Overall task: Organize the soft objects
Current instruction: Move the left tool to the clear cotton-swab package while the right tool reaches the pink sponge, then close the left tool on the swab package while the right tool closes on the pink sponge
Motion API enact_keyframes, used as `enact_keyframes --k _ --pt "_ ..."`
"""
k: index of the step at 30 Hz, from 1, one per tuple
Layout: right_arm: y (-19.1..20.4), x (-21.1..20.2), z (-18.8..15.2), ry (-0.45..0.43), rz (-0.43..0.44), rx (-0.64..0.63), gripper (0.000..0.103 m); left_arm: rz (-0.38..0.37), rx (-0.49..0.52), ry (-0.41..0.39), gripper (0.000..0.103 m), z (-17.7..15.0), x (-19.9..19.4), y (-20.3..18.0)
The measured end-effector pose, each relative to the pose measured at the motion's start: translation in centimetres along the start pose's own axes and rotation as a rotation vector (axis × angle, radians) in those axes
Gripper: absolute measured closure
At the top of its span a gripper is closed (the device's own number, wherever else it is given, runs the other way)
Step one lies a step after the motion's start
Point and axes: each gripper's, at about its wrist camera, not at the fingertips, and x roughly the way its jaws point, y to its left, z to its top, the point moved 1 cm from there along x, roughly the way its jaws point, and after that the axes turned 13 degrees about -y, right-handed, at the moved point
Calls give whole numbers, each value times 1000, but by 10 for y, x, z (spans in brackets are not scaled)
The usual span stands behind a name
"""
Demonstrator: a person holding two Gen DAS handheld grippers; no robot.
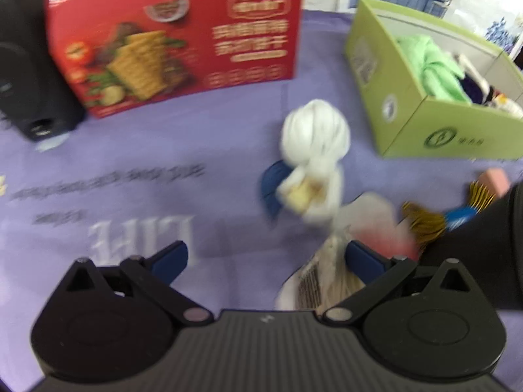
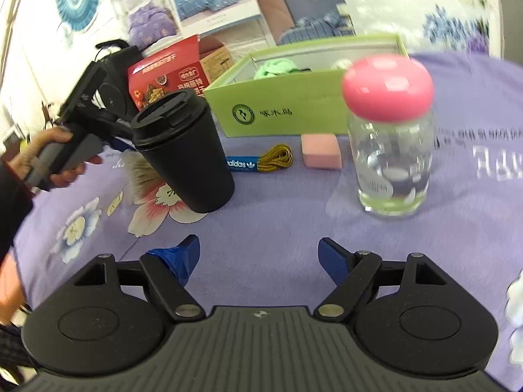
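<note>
Both grippers fill the foreground. The left gripper (image 1: 266, 261) has its fingers spread wide and grasps nothing. A crinkled packet (image 1: 327, 281) lies just beside its right pad, but the blur hides whether they touch. The right gripper (image 2: 258, 254) is also released, with only bare purple cloth (image 2: 278, 215) between its pads.

Of the things on the cloth, the green box (image 2: 294, 104) is the largest. It stands open at the far side and already holds a green rag (image 2: 276, 67), so it is probably the bin for the soft items. A red box (image 1: 176, 42) stands to its left. A black cup (image 2: 186, 150) and a jar (image 2: 389, 160) with a pink lid are hard goods and can likely stay where they are.

The soft things not yet boxed lie on the cloth in front of the green box:
- **White bundle** (image 1: 313, 137): it lies ahead of the left gripper and looks like knotted fabric, light and squashy. A pinch across the narrow waist under the knot should hold best, since the round head would only compress and slip.
- **Pink sponge** (image 2: 322, 152): it sits close to the box wall. It is light and springy with no fragile part, so its two flat sides suit the pads.
- **Gold laces** (image 2: 274, 161): they are coiled beside the sponge and are limp and thin. The banded middle, where the label wraps them, is the one firm place to grip, because loose loops would trail and may snag.
</note>
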Motion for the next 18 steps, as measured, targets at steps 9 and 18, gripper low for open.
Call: enact_keyframes --k 9,18 --pt "6 3 2 -8 3 -81 37 3 28 53 1 -45 -16 -12" --pt "21 15 31 -31 56 -287 37 -27 -42 21 1 -61 -17 -22"
